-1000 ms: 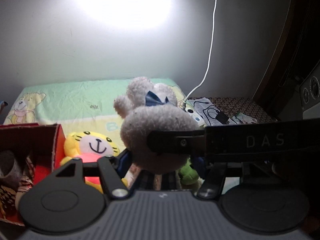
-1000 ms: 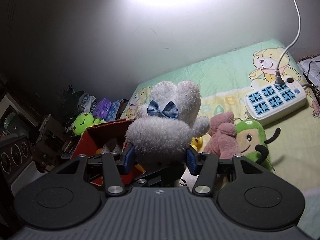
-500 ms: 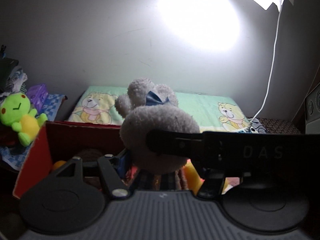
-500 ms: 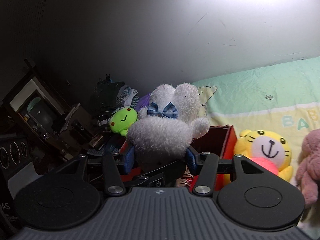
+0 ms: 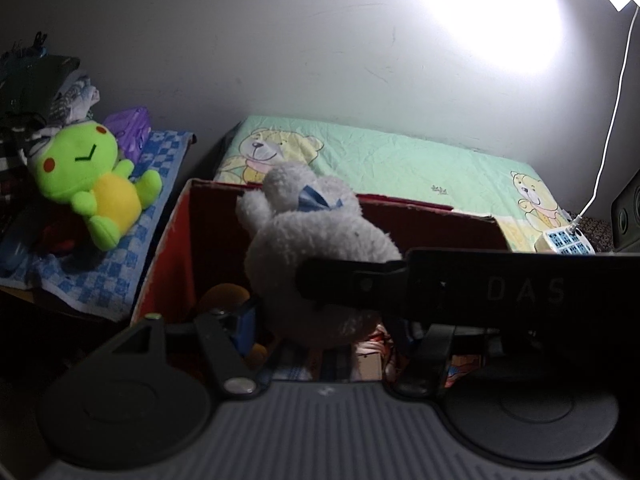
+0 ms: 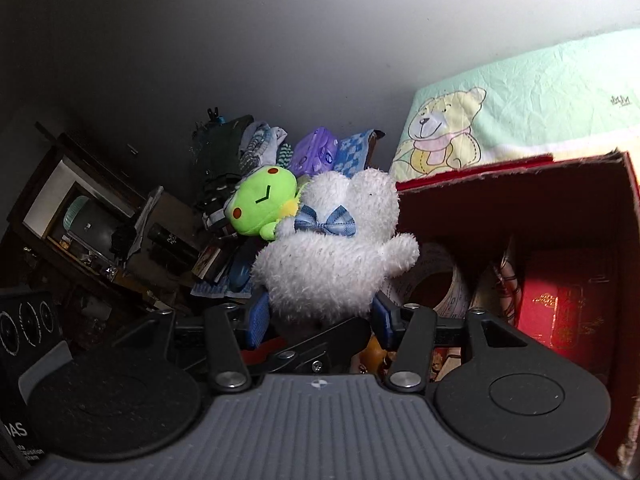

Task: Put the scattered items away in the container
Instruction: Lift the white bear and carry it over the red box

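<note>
A white plush bunny [image 5: 320,264] with a blue bow hangs over the open red box [image 5: 172,240], held from two sides. In the left wrist view my left gripper [image 5: 324,324] grips its lower body; the jaws are opening slightly, and the left blue pad still touches the fur. The right gripper's black body [image 5: 500,288] crosses in front and hides the other finger. In the right wrist view my right gripper [image 6: 322,314] is shut on the bunny [image 6: 332,264], both blue pads pressing its sides, at the left edge of the red box [image 6: 500,184].
A green frog plush [image 5: 88,184] lies on a blue checked towel [image 5: 120,268] left of the box. The box holds a tape roll [image 6: 440,280] and a red packet [image 6: 560,304]. Behind it is the bear-print bed sheet [image 5: 400,160] with a power strip [image 5: 564,240]. A cluttered shelf [image 6: 92,220] stands far left.
Both grippers carried the bunny leftward and slightly down, from above the toys on the bed to over the red box. The yellow tiger, pink and green toys left view.
</note>
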`<state>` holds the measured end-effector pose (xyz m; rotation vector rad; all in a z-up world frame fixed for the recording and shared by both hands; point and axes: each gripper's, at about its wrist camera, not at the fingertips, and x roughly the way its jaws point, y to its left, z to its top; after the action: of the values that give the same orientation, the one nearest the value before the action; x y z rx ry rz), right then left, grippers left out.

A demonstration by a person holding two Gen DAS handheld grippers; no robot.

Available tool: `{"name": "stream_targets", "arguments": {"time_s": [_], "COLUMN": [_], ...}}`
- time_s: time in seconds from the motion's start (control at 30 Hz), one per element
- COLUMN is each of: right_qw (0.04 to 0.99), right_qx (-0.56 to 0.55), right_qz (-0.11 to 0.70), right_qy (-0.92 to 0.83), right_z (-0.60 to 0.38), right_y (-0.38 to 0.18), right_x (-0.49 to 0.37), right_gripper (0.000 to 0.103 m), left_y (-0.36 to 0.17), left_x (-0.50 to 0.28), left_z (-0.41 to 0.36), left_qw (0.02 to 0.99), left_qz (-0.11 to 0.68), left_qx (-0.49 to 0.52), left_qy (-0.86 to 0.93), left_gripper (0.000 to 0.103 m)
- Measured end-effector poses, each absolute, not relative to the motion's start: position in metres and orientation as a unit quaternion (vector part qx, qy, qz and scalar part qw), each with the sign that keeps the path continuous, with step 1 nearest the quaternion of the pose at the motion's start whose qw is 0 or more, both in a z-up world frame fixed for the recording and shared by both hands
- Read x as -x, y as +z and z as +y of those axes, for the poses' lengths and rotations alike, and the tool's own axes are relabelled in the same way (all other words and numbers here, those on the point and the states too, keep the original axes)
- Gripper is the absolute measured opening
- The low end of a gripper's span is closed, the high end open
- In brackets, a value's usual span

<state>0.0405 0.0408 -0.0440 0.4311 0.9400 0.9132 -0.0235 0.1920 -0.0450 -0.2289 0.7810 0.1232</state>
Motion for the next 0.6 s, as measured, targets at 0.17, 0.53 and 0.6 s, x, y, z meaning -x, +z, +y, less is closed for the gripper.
{"name": "stream_targets", "arguments": {"time_s": [0.17, 0.53, 0.6], "right_qw": [0.751, 0.719, 0.711], "right_qx": [-0.212, -0.224, -0.219], "right_qz": [0.466, 0.522, 0.529], "right_qy": [0.416, 0.401, 0.409], "right_z": [0.056, 0.076, 0.083], "right_y": [-0.06, -0.089, -0.088], "right_x": [-0.047, -0.059, -0.061], "right_gripper": [0.055, 0.055, 0.055], "left_y": [-0.056, -0.06, -0.058], "left_x": [0.026, 0.03, 0.033], "left_z": [0.203, 0.218, 0.219], "left_qw": [0.908, 0.904, 0.904], "left_qz": [0.398, 0.408, 0.409], "left_qx": [0.109, 0.092, 0.095], "left_qy": [0.068, 0.084, 0.085], "left_gripper": [0.065, 0.069, 0.069]}}
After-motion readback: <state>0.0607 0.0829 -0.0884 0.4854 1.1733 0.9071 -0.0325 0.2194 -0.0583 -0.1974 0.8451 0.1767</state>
